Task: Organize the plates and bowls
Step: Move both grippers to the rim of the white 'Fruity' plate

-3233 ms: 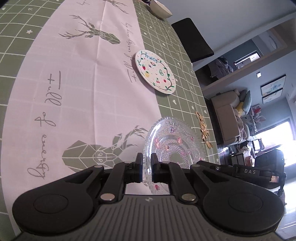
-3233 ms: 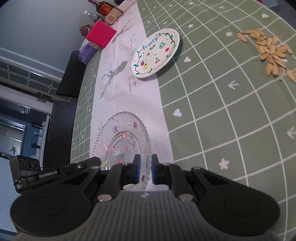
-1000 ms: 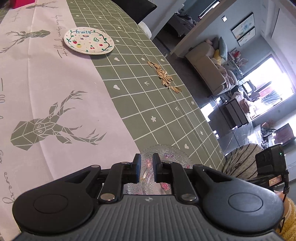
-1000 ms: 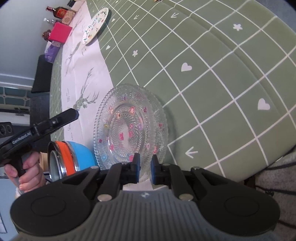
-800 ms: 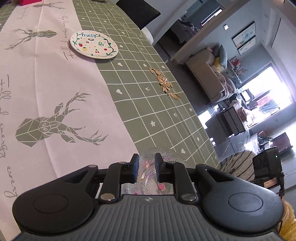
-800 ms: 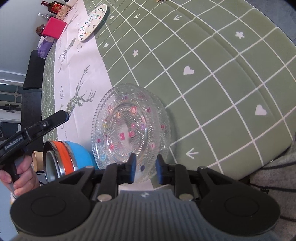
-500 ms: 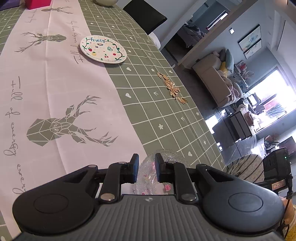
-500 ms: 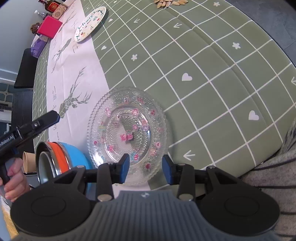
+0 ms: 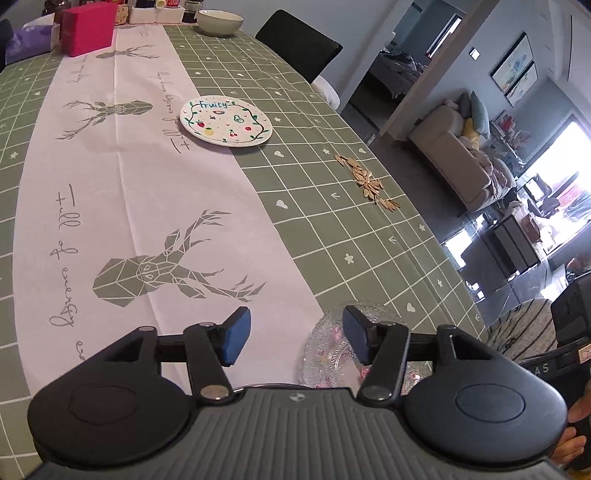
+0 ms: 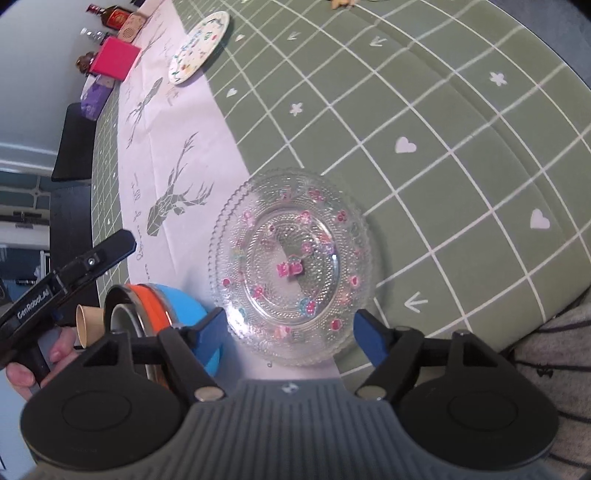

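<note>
A clear glass plate [image 10: 291, 266] with pink flower dots lies flat near the table's front edge; it also shows in the left wrist view [image 9: 332, 347]. My right gripper [image 10: 291, 332] is open and empty just above its near rim. My left gripper [image 9: 295, 338] is open and empty, just left of the glass plate. A white "Fruity" plate [image 9: 226, 122] lies farther up the table, also in the right wrist view [image 10: 199, 48]. Stacked bowls, blue [image 10: 188, 314] and orange [image 10: 144, 306], sit left of the glass plate. A pale bowl [image 9: 219, 22] stands at the far end.
A pile of seeds [image 9: 365, 181] lies near the table's right edge. A pink box [image 9: 88, 33], a purple pack [image 10: 96, 96] and bottles [image 10: 110, 14] stand at the far end. A paper cup [image 10: 86, 326] sits beside the stacked bowls. A black chair [image 9: 299, 48] stands beyond the table.
Both grippers carried the glass plate to the table's front edge, set it down and opened. Both have drawn back from its rim. The left gripper now points up the table.
</note>
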